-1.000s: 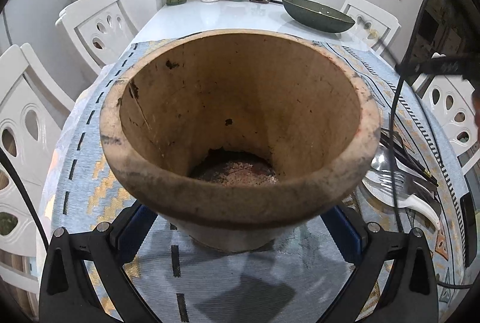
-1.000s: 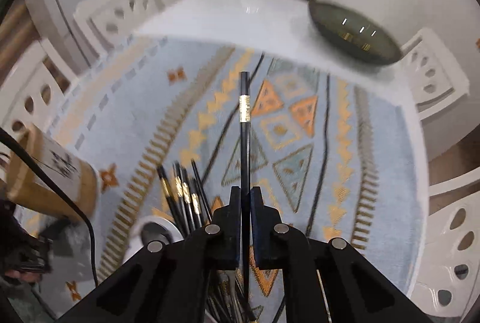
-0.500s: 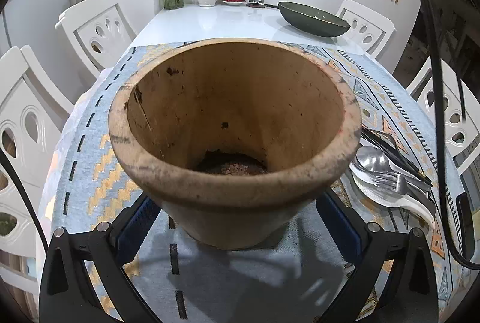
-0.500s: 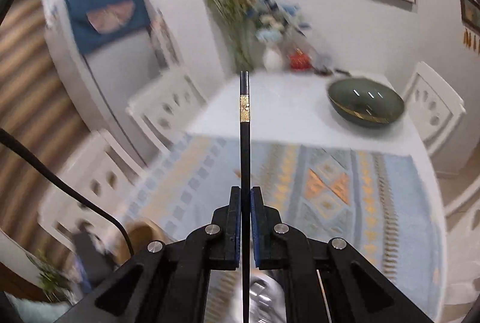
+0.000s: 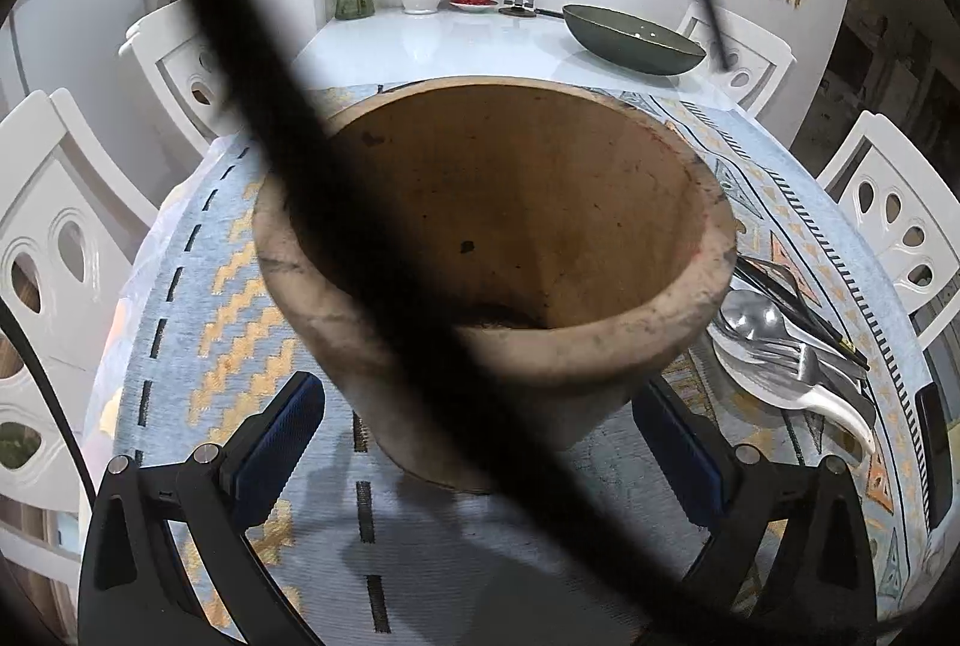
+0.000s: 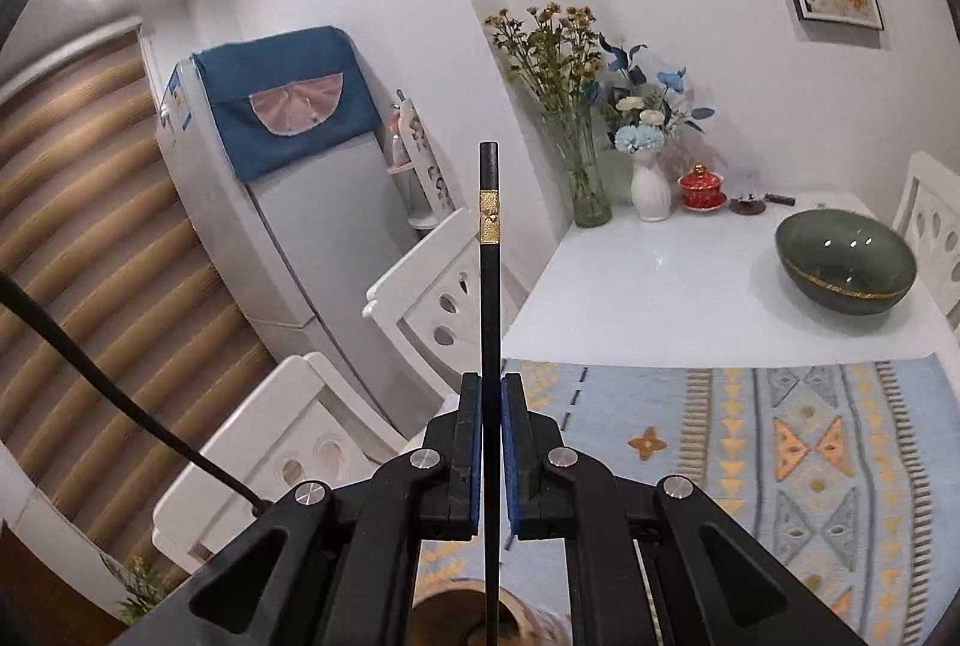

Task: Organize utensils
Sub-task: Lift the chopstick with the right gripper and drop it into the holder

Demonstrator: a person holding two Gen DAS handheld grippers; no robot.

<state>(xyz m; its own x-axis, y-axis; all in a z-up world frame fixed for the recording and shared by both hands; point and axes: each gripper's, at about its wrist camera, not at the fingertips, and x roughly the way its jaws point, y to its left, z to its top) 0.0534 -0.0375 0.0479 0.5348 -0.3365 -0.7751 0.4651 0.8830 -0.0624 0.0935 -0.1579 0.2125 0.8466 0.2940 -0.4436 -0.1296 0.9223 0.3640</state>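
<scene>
Right gripper (image 6: 491, 442): jaws clenched on one black chopstick (image 6: 489, 286) with a gold band, shaft upright between the pads, lower tip over the mouth of the pot seen at the bottom edge. Lifted clear of the utensil pile since a second ago and swung from facing down at the cloth to facing across the room (refrigerator and vases now ahead).

Left gripper (image 5: 474, 442): jaws spread wide either side of the clay pot (image 5: 498, 250), pads apparently just off its wall; not gripping, place unchanged.

Clay pot: upright on the patterned cloth of the desk (image 5: 456, 39), dark residue at the bottom, no utensils inside.

Remaining utensils (image 5: 792, 346): spoons, fork and black chopsticks heaped on the cloth just right of the pot.

Cable (image 5: 336, 202): now crossing the left view (blurred, close to lens).

Status, as judged: transfer under way, lowering into the pot next.
</scene>
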